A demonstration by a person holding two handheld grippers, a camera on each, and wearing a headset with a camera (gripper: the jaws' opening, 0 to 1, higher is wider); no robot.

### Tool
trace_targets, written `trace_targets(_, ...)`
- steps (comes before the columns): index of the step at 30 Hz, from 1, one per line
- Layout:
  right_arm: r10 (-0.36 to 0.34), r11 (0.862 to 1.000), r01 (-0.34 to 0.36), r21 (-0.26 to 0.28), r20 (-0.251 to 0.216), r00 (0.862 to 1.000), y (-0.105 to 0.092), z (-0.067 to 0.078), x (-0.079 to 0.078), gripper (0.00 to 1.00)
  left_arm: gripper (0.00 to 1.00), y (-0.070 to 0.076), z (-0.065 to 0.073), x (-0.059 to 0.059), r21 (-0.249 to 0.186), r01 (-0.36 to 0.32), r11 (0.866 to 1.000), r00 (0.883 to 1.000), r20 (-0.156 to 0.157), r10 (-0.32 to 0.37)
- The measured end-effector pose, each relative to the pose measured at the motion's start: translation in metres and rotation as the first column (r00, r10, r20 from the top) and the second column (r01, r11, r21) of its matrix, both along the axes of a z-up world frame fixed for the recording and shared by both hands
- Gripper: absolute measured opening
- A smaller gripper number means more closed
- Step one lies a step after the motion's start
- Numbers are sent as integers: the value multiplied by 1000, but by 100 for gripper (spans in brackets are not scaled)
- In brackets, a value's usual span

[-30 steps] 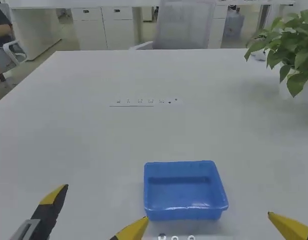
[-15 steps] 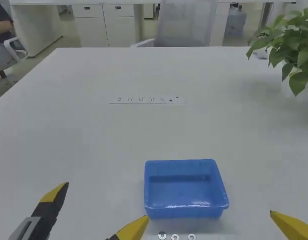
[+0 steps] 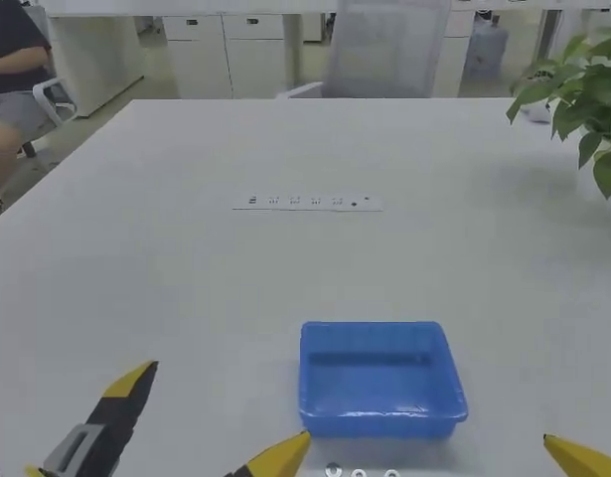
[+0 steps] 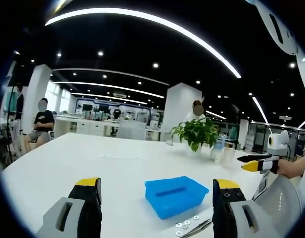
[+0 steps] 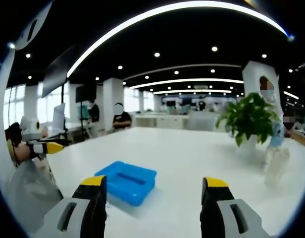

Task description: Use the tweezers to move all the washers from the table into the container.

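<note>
Bright open office, white cabinets (image 3: 230,45)

**Wide-open tabletop, one blue tray in the lane**

The broad white tabletop (image 3: 186,278) offers free passage across the left and centre of the head view. At lower centre a blue rectangular plastic tray (image 3: 380,422) is the main obstacle. Small silver washers (image 3: 360,473) lie at the bottom edge, just in front of its near wall. A flat grey socket strip (image 3: 307,203) sits mid-frame, well apart from the tray. A leafy green potted plant (image 3: 583,89) crowds the upper right. In the left gripper view, thin metal tweezers (image 4: 199,228) lie beside the washers at lower right.
</note>
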State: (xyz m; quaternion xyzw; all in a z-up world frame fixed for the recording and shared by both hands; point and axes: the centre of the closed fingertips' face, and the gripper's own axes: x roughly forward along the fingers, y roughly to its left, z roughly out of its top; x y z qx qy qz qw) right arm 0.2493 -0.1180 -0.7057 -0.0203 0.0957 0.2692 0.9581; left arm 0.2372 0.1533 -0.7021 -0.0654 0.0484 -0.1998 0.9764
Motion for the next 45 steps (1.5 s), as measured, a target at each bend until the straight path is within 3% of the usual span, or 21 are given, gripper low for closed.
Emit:
trace_targets(11, 28, 1000, -28, 7, -34, 999, 3, -7, -2, 75, 94, 2, 2, 0, 8, -12, 1000, 1000, 2, 12)
trace_targets(31, 12, 1000, -12, 23, -31, 999, 1, -2, -3, 76, 94, 1, 4, -1, 2, -9, 1000, 1000, 7, 9)
trace_targets(34, 6, 1000, -6, 22, -35, 999, 0, -3, -3, 76, 92, 1, 2, -1, 13, -8, 1000, 1000, -4, 9)
trace_targets(36, 6, 1000, -4, 27, -46, 999, -1, -4, -2, 76, 88, 2, 4, -1, 31, -12, 999, 1000, 11, 11)
trace_targets(39, 5, 1000, -4, 12, -45, 999, -1, -1, -5, 71, 89, 0, 5, -2, 24, 0, 1000, 1000, 8, 0)
trace_targets(42, 26, 999, -29, -26, -92, 995, 1, -5, -7, 67, 87, -3, 2, -4, 35, 30, 999, 999, -13, -29)
trace_targets(43, 39, 997, -45, -64, -102, 994, 3, -8, -7, 67, 86, -4, -1, -4, 39, 45, 998, 999, -28, -43)
trace_targets(44, 52, 994, -62, -85, -110, 993, 6, -10, -9, 66, 85, -5, -6, -5, 43, 61, 997, 997, -59, -59)
trace_targets(45, 74, 989, -89, -120, -127, 989, 9, -14, -11, 64, 84, -8, -17, -8, 30, 98, 995, 987, -129, -93)
